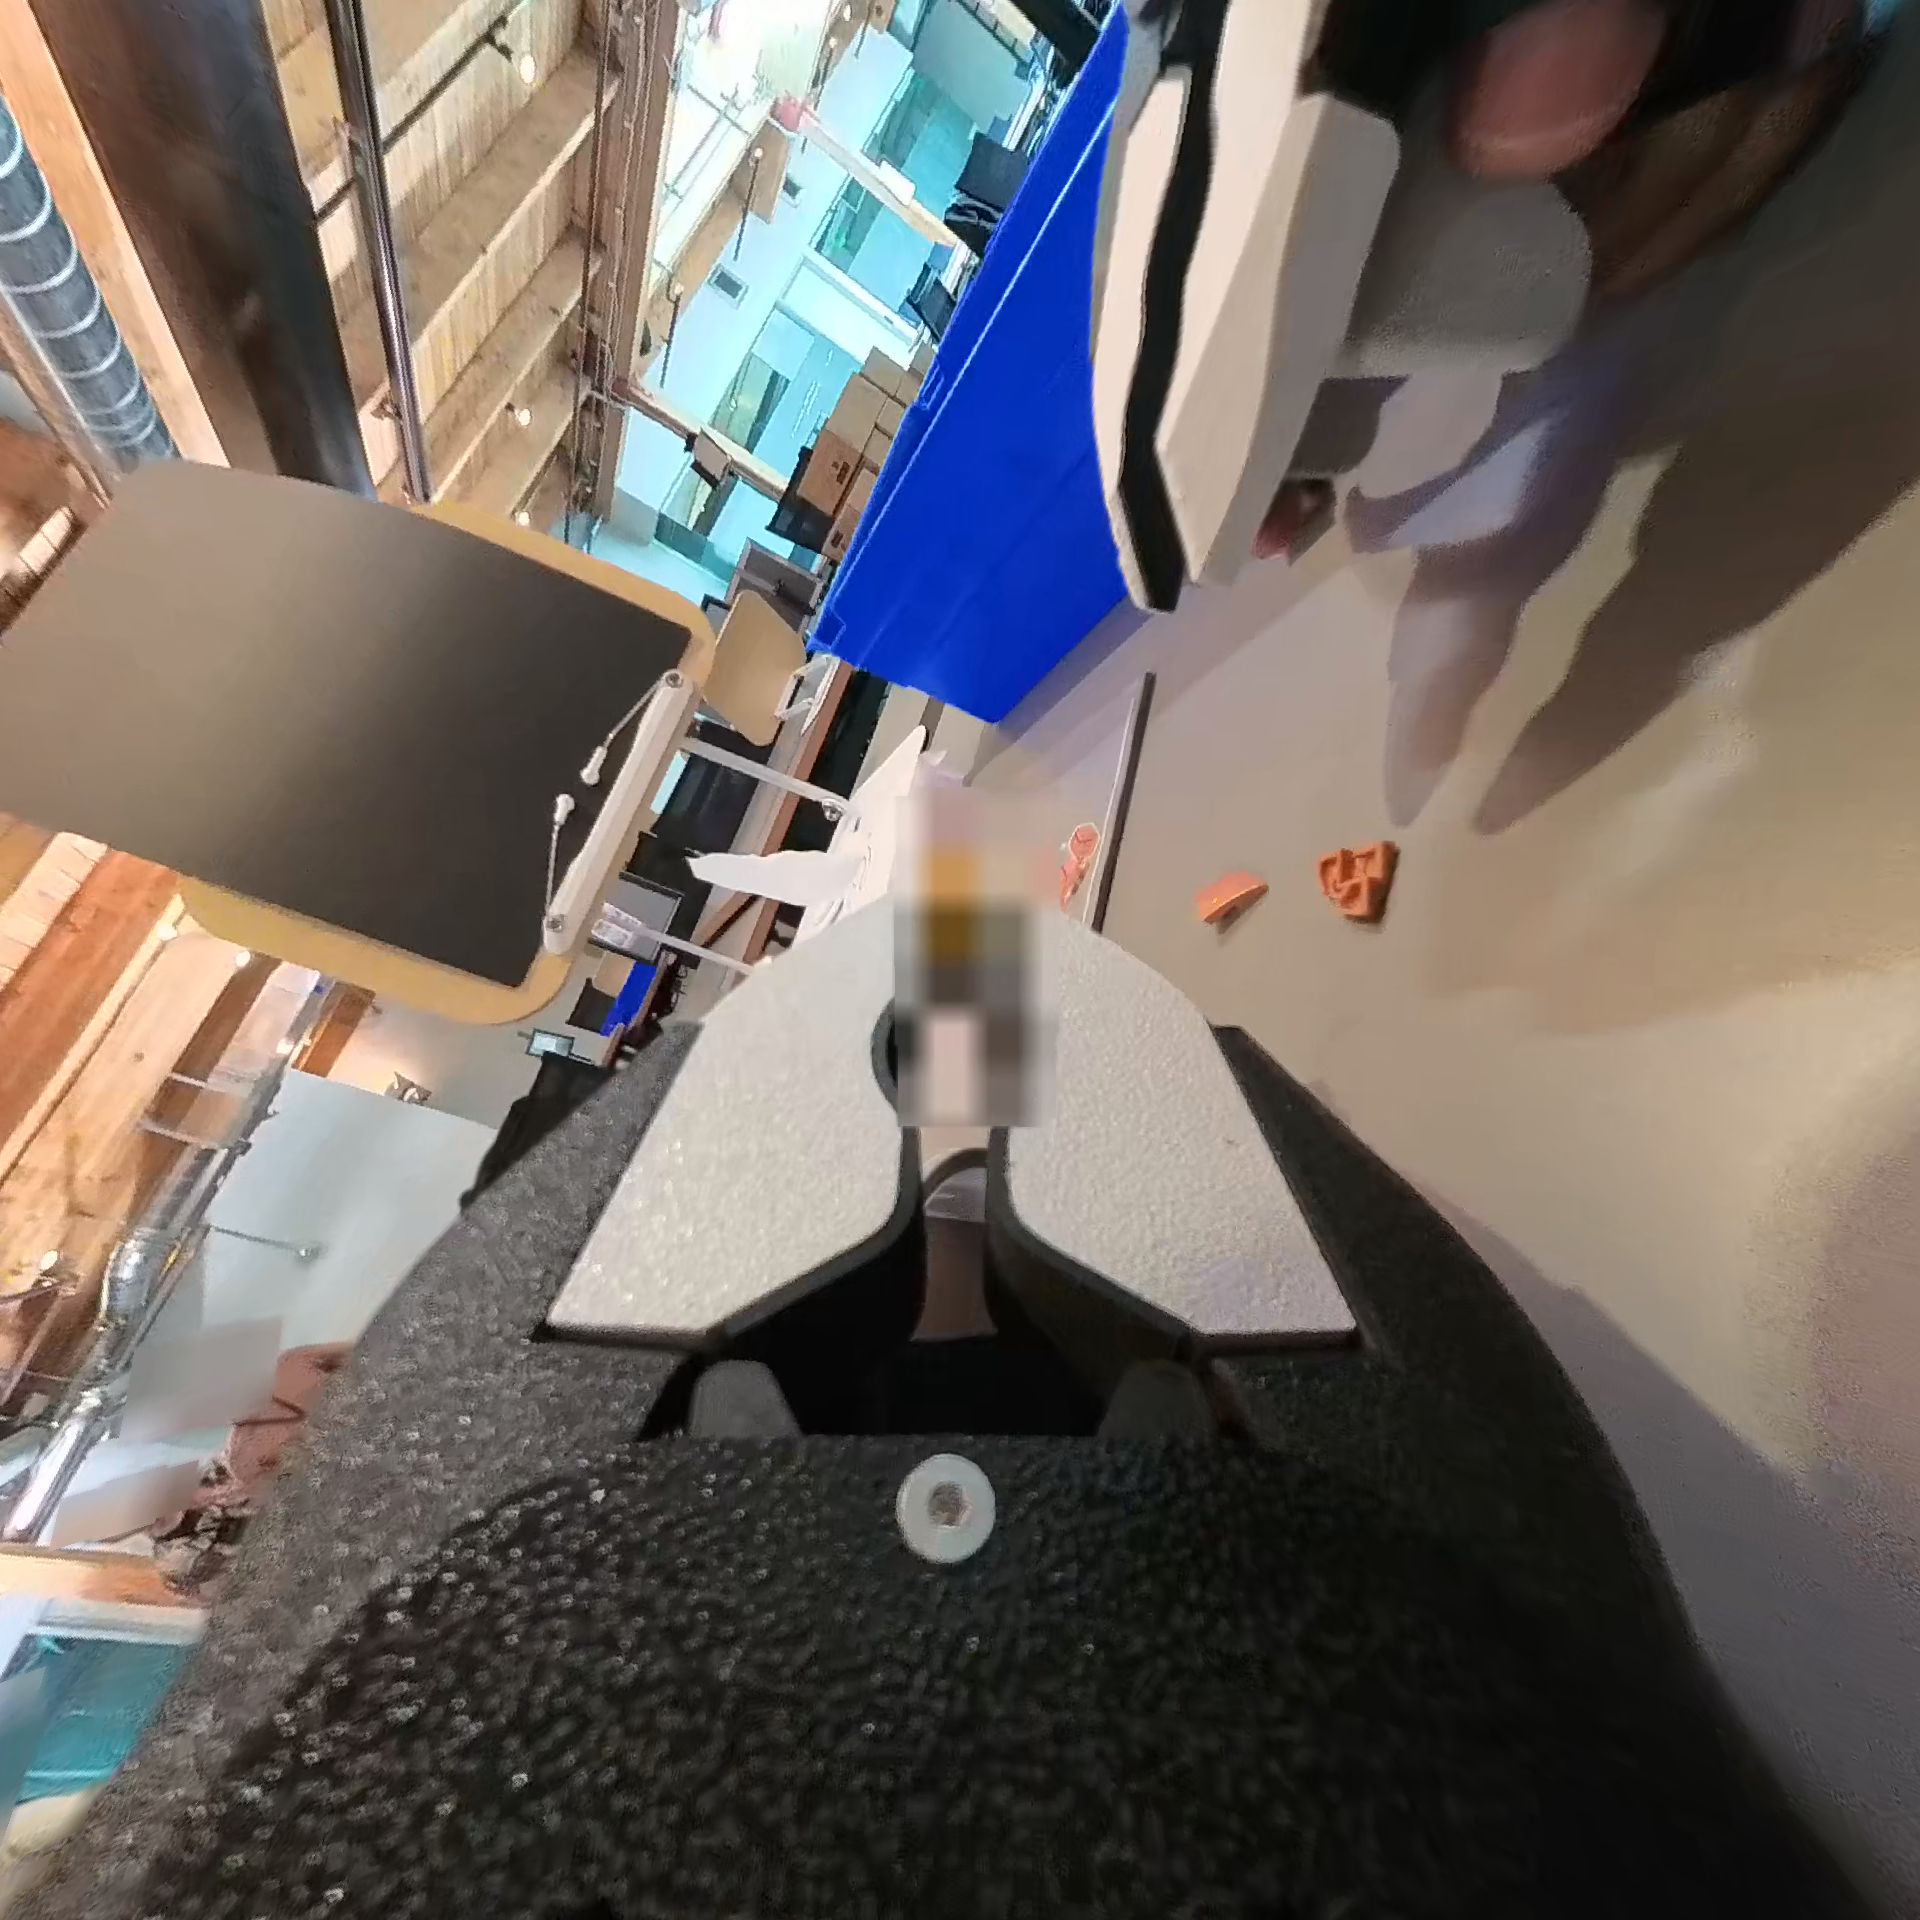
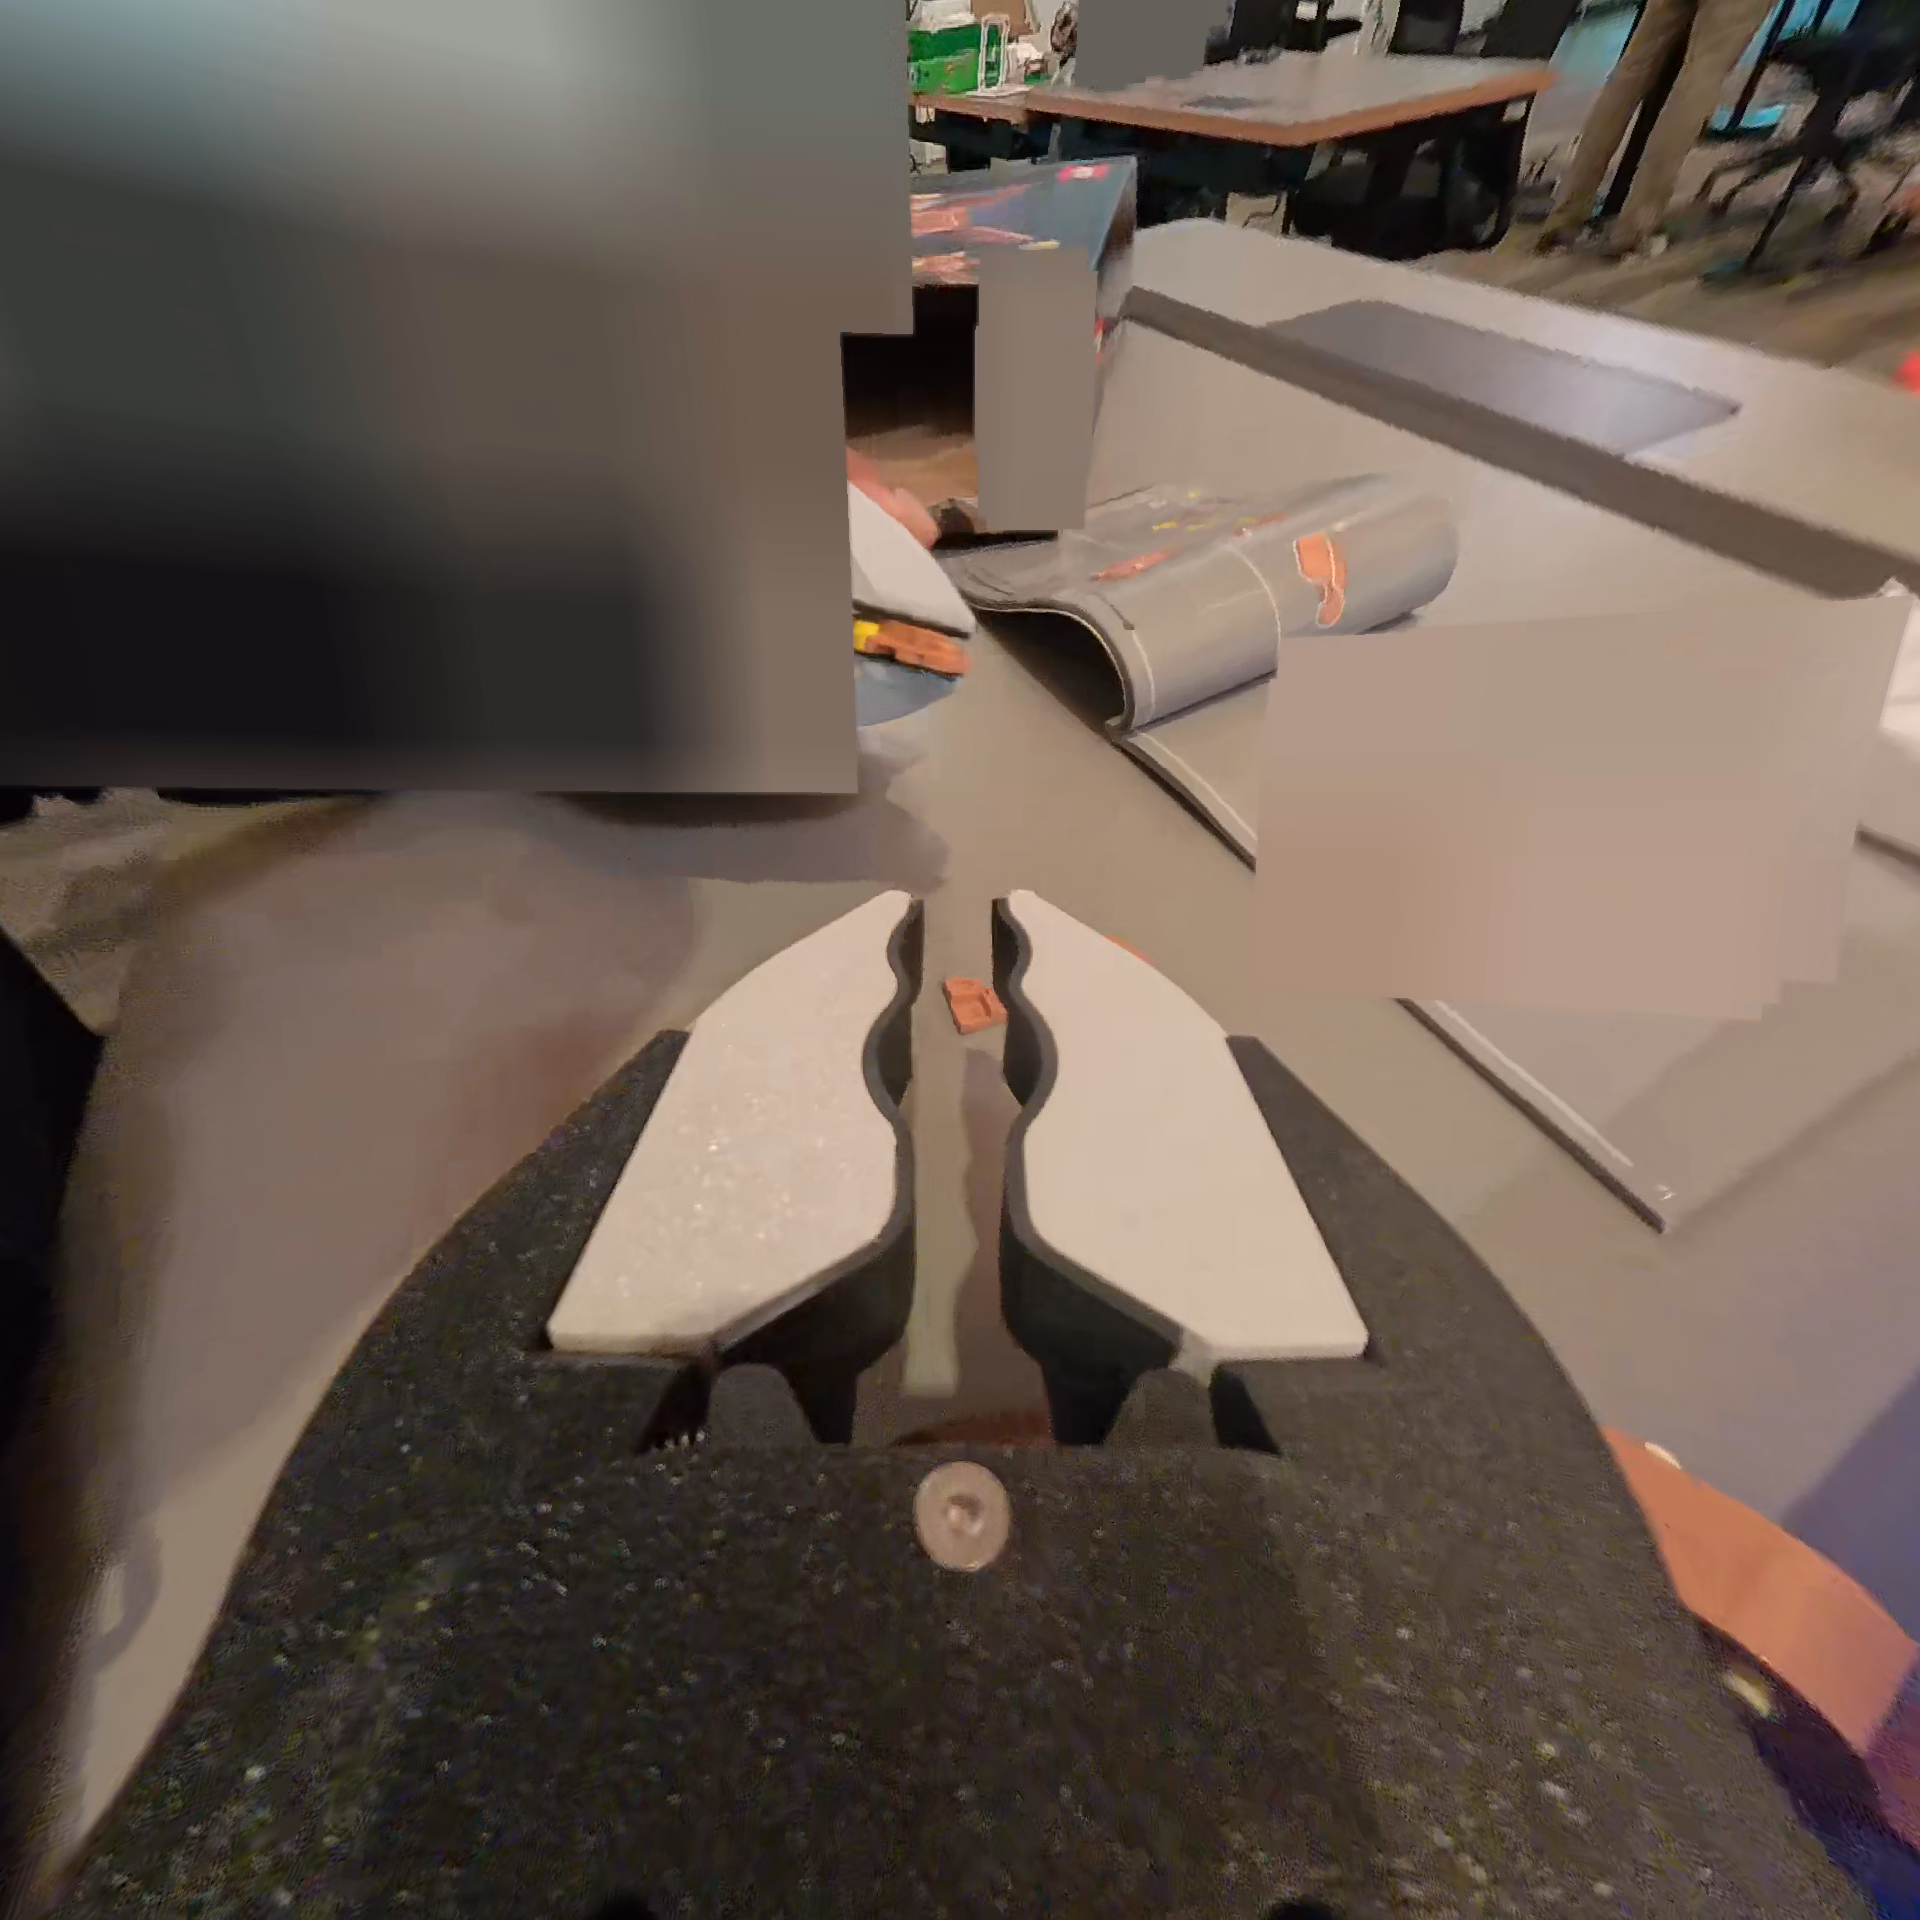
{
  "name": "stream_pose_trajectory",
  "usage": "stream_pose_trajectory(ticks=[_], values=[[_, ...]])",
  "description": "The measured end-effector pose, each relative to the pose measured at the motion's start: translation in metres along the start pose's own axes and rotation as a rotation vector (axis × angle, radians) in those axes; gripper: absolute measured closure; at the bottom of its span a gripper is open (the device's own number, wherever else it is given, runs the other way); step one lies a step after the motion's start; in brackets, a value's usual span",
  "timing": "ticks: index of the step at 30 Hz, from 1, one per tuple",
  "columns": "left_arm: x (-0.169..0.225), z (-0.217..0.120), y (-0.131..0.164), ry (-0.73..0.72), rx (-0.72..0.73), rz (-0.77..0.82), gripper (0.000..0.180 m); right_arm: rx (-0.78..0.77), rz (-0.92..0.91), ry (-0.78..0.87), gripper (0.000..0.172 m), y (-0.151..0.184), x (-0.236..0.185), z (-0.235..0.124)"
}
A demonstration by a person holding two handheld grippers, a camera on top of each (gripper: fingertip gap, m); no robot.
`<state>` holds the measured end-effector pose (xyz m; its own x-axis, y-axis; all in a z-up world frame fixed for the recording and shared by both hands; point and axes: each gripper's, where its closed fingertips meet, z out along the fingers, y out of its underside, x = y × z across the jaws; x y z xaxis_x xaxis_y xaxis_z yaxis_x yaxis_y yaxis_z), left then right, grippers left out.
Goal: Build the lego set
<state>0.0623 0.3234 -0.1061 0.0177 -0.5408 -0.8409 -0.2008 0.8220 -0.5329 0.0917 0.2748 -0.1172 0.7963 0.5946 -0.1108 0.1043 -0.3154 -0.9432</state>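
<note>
The right gripper (image 2: 956, 914) hovered, jaws slightly apart and gripping nothing, over a small orange plastic piece (image 2: 975, 1006) on the grey tabletop (image 2: 1039, 810). Whether the left gripper (image 1: 961, 935), its tips blurred, held anything could not be told.

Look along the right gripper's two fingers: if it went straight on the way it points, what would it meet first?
Probably the small orange piece lying on the grey table, seen in the gap of the right gripper, whose fingers stand apart with nothing held. Depth is unclear; the tips might meet the tabletop itself instead.

You're in an open office-workshop: grey bench (image 2: 1039, 790), desks (image 2: 1288, 99) behind, stacked cardboard boxes (image 1: 847, 436), exposed timber ceiling (image 1: 488, 260).
</note>
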Motion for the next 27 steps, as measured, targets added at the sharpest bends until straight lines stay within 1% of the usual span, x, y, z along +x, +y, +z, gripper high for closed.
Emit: stream_pose_trajectory(ticks=[3,5,12,16,22,27], values=[[-0.002,0.000,0.007,0.000,-0.017,-0.031,0.175,0.013,0.144,-0.035,0.163,-0.001,0.011,-0.001],[-0.004,0.001,0.010,-0.005,-0.026,-0.052,0.174,0.016,0.178,-0.048,0.164,-0.001,0.013,-0.002],[-0.005,0.000,0.014,0.004,-0.029,-0.093,0.174,0.009,0.140,-0.051,0.163,0.000,0.008,-0.002],[-0.001,-0.002,0.011,0.021,-0.019,-0.088,0.175,-0.006,0.147,-0.048,0.163,0.002,0.009,0.000],[-0.003,-0.005,0.009,0.016,-0.017,-0.068,0.175,-0.042,0.100,-0.037,0.163,0.005,0.005,0.003],[-0.005,-0.006,0.015,0.010,-0.032,-0.079,0.175,-0.049,0.125,-0.056,0.163,0.006,0.006,0.004]])
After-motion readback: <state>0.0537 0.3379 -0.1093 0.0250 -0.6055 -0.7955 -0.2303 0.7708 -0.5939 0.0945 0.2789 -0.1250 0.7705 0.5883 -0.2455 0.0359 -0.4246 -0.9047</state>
